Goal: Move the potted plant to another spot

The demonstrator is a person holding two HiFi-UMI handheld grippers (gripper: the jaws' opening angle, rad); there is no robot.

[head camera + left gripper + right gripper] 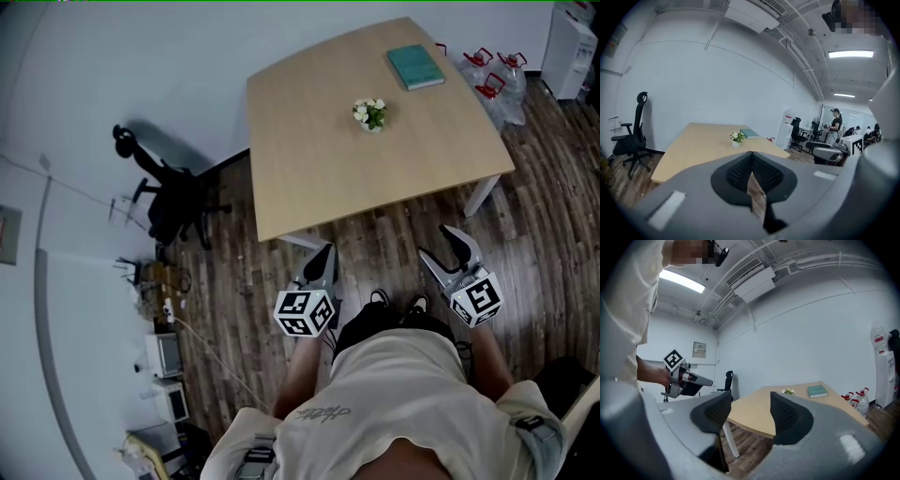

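Head view: plant [370, 114] stands mid-top on the bench [319, 169], near a book [415, 67] (not touching). Left gripper [326, 253] clenched, empty; right gripper [435, 241] released, empty. Both hang short of the bench's near edge.

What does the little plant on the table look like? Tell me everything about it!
The potted plant is small, with whitish flowers and green leaves in a little pale pot. What the pot is made of cannot be told from here. It stands upright on the light wooden table, toward the far side. A teal book lies farther back, apart from it. Nothing but the table touches it.
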